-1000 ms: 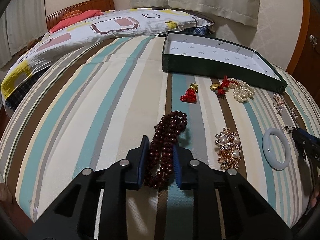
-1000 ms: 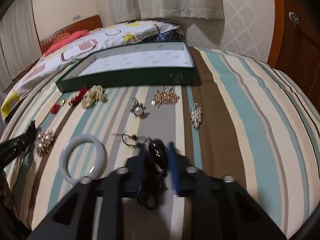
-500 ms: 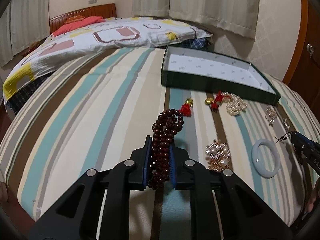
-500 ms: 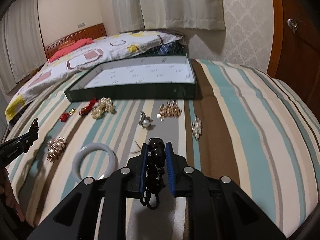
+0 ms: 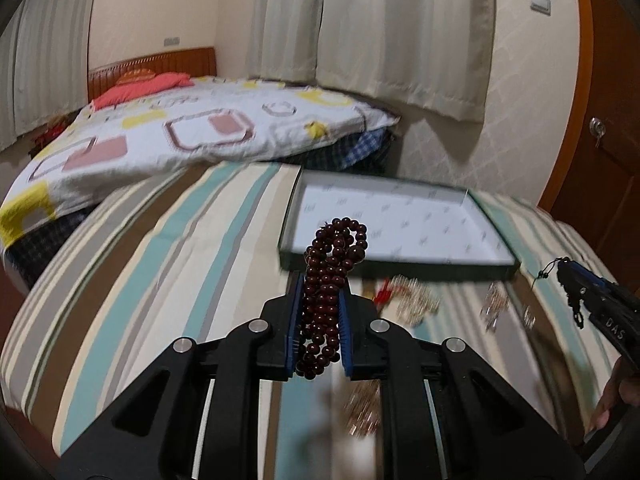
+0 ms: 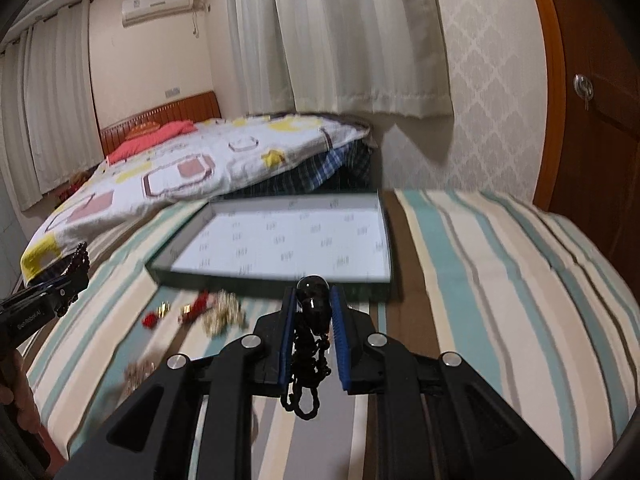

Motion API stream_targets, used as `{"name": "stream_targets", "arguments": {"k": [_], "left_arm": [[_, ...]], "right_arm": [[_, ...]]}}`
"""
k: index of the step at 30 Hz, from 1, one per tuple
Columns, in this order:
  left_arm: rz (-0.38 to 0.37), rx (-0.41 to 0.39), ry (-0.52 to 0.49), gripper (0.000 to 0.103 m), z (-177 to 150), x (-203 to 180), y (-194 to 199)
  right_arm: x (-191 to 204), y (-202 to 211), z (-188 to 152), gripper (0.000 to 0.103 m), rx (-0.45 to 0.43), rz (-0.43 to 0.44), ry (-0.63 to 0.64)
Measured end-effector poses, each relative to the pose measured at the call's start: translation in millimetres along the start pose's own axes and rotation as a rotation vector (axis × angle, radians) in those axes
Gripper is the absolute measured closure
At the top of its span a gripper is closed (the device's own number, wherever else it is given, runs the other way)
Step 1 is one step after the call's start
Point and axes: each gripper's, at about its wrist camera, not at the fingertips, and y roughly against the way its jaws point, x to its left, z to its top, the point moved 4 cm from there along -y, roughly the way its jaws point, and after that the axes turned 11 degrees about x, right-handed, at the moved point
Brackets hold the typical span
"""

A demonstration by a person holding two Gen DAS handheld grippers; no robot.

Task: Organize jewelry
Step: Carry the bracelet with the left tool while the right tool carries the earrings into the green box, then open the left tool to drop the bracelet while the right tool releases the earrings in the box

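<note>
Grippers raised above striped bed (image 5: 168,280), each loaded.
Left gripper (image 5: 319,300) clamps bead strand (image 5: 332,264); right gripper (image 6: 313,312) clamps black pendant (image 6: 314,300); loose trinkets (image 6: 216,312) lie before green tray (image 6: 384,216).

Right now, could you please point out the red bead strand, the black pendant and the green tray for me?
Red bead strand (image 5: 334,264): left wrist view, on the loops above the jaws.
Black pendant (image 6: 314,294): right wrist view, on its glossy rounded body.
Green tray (image 6: 240,282): right wrist view, on its near wall.

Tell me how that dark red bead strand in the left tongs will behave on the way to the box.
The bead strand looks floppy: its loops droop past the left tongs. It will probably swing, and may snag the green box wall.
</note>
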Motion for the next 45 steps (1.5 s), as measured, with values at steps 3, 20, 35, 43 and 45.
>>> {"name": "stream_targets", "arguments": {"k": [3,20,35,43,45], "left_arm": [[-0.003,-0.039,-0.017,0.087,18.8,-9.7,-3.9],[0.008,0.043,-0.036,0.087,75.6,-29.1,-116.2],[0.007,0.293,-0.048,0.081,58.7,-28.0,-184.0],[0.0,0.321,-0.047,0.055,56.9,-28.9,-187.9],[-0.002,0.315,-0.05,0.053,57.4,-29.1,-186.2]], "right_arm": [[0.6,-5.3,15.1,0.084,-0.035,-0.002,0.01],[-18.3,-98.7,59.0,0.084,0.029,-0.037,0.013],[-29.3,-148.5,41.4,0.084,0.23,-0.052,-0.007],[-30.6,-151.2,41.0,0.064,0.247,-0.04,-0.01],[-29.5,-148.5,41.0,0.06,0.236,-0.049,-0.003]]}}
